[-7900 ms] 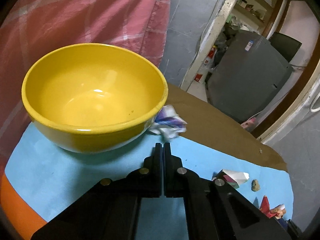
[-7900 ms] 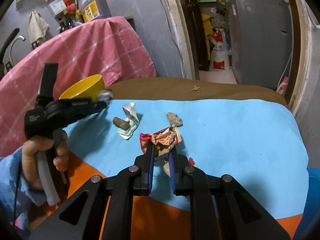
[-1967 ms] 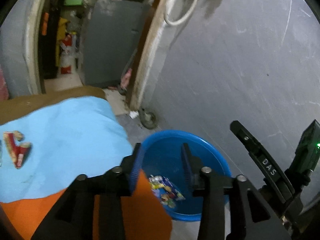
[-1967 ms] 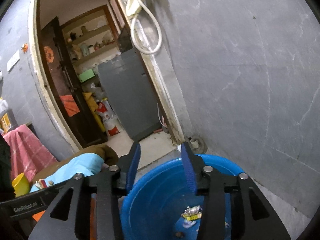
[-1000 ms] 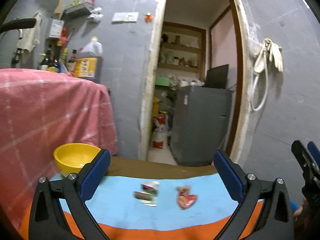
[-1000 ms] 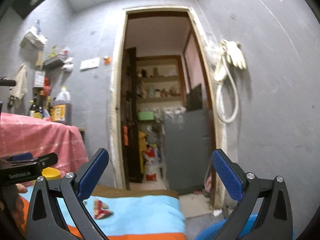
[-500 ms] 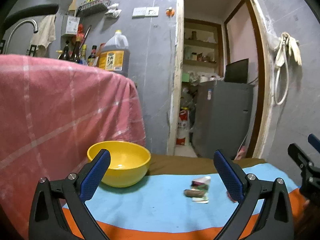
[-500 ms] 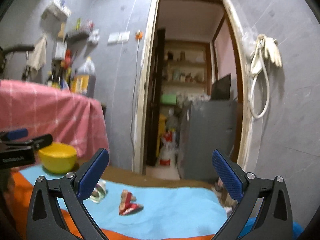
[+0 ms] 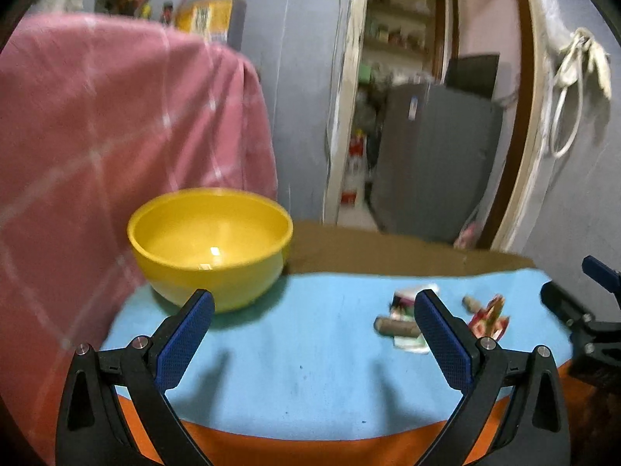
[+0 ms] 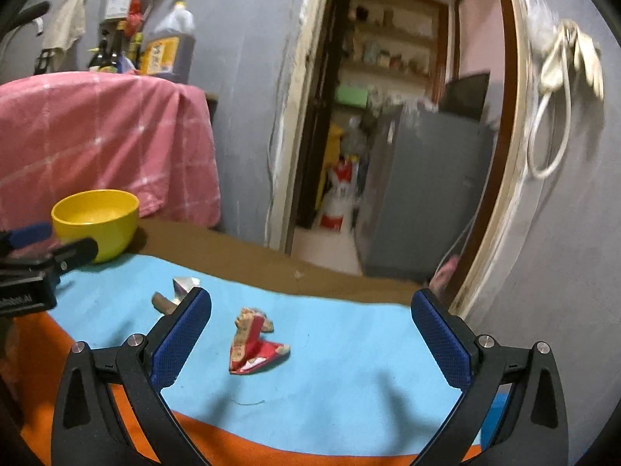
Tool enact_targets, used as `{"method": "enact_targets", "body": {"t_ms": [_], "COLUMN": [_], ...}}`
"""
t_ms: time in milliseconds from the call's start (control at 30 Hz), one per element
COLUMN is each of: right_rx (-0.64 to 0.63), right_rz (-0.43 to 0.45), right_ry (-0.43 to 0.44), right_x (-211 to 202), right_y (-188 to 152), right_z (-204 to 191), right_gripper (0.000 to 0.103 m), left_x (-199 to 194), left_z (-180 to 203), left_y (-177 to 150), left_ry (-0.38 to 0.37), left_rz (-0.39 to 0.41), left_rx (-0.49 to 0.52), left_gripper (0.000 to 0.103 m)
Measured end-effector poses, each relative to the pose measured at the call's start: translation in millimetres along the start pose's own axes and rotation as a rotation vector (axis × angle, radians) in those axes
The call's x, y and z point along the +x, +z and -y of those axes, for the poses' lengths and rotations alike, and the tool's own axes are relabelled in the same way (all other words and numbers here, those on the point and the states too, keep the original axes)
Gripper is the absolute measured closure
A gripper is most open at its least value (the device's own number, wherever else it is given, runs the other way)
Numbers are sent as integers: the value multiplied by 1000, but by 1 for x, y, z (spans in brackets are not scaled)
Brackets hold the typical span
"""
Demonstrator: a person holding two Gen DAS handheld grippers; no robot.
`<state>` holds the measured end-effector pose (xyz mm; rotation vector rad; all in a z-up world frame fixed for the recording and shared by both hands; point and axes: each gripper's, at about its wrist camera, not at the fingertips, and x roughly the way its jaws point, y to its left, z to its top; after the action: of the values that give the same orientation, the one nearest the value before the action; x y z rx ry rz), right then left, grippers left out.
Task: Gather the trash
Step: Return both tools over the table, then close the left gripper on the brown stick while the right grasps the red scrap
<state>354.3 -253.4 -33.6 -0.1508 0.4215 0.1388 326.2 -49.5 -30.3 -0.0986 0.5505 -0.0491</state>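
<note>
Trash sits on the light-blue cloth [image 9: 310,369] covering my counter [image 9: 388,252]: a red crumpled wrapper [image 10: 254,343] lies between the spread fingers of my right gripper [image 10: 310,343] in its own view, untouched, with a small brown lump touching its far end. Further left, a brown cylindrical piece [image 9: 396,327] rests against a white-and-green scrap of packaging [image 9: 407,303]; in the left wrist view both lie just beside the right-hand blue pad of my left gripper [image 9: 314,343], partly hidden by it. Both grippers hover wide open above the cloth, holding nothing. Yellow bowl [image 9: 209,246] stands upright at the far left of the cloth, looks empty, close to a pink checked fabric [image 9: 116,136] draped behind it. Orange edge [image 10: 233,442] of the covering shows nearest me. Beyond the counter, an open doorway with a grey cabinet [image 10: 423,194] inside; a looped white hose [image 10: 551,128] hangs on the grey wall to the right. Frames are slightly blurred.
</note>
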Motion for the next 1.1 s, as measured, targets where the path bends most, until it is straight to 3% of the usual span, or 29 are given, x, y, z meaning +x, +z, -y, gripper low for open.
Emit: {"method": "enact_targets", "body": {"t_ms": [100,167,267,333,400,467,667,900,1100], "right_rx": [60,89,97,89,85,87,76,60,73], "right_rz": [-66,-119,-185,-230,-260,-304,-419,-443,-436], "right_ry": [51,104,166,195,215,236,300,298,295], "right_x": [12,22,33,41,45,52,70,73,73], "right_y": [-2,-2,-4,-5,-7,-10,-18,-20,-20], "right_z": [12,16,15,12,10,9,2,0,1], "right_gripper": [1,8,16,19,29,31,58,71,79], "left_x": [11,17,24,29,37,43,50,64,74], "left_z": [1,2,7,10,13,16,16,32,45], "left_y": [0,-1,-1,-1,-3,-6,-3,5,9], "left_ry": [-9,-28,-60,-78,-101,-112,-162,-198,-176], "left_rz": [-66,-106,-153,-188,-230,-269,-291,-324,-350], "left_rx": [-1,9,30,45,58,70,83,132,172], "left_gripper": [3,5,13,26,34,43,44,44,47]}}
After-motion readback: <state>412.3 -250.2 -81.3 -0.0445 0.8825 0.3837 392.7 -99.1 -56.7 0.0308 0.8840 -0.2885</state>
